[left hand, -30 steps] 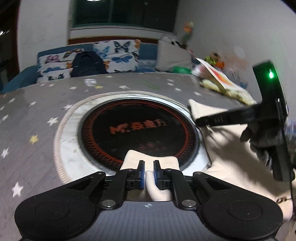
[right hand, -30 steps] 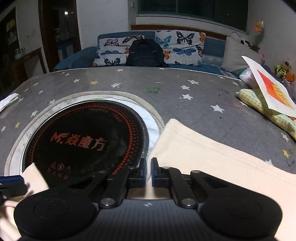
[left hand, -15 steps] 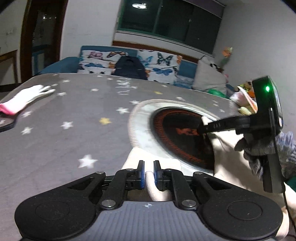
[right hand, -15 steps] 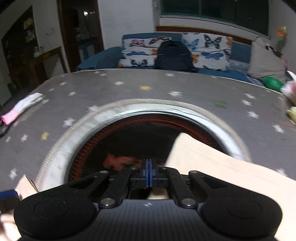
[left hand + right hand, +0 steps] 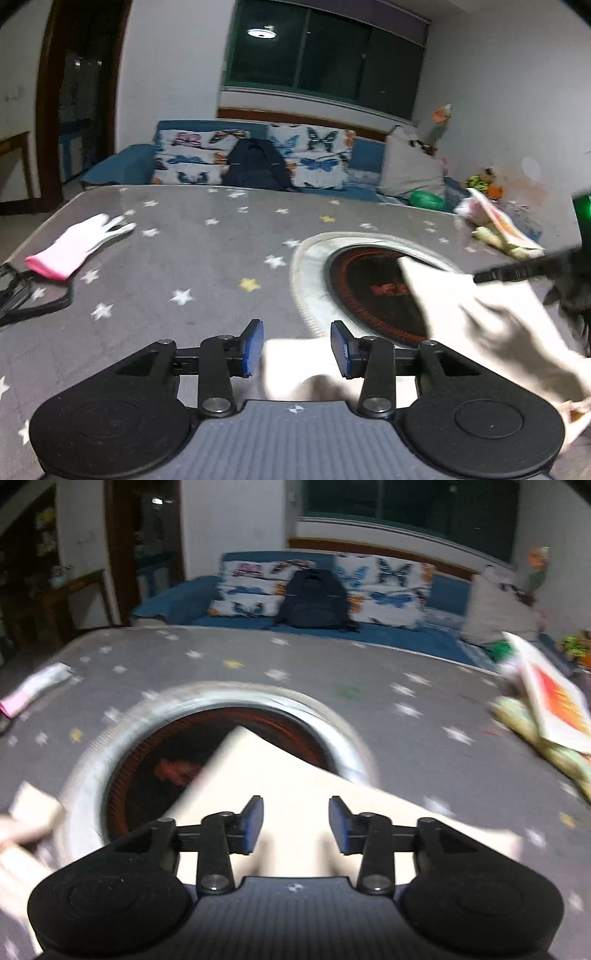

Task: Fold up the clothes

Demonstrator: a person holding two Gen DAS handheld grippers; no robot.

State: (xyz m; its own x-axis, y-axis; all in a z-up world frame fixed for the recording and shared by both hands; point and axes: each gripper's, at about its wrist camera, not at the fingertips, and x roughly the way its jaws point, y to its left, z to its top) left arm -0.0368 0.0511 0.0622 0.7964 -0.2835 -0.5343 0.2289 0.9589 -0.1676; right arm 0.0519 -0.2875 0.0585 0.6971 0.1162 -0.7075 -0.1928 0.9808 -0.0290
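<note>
A cream garment point(image 5: 491, 332) lies on the grey star-print table, partly over a round black cooktop point(image 5: 369, 291). My left gripper point(image 5: 296, 348) is open, with a corner of the cream cloth lying loose between its blue pads. In the right wrist view the same garment point(image 5: 295, 786) spreads under my right gripper point(image 5: 296, 825), which is open above it. Another piece of the cloth point(image 5: 33, 808) shows at the left edge there. The right gripper's body shows blurred at the right edge of the left wrist view.
A pink and white glove point(image 5: 77, 243) lies at the table's left side next to a black strap point(image 5: 29, 310). A paper and yellow cloth point(image 5: 550, 709) sit at the right. A sofa with butterfly cushions and a dark backpack point(image 5: 255, 170) stands behind.
Both grippers have opened and let go of the cream garment. The cloth has dropped onto the table and cooktop. Both views are motion-blurred.
</note>
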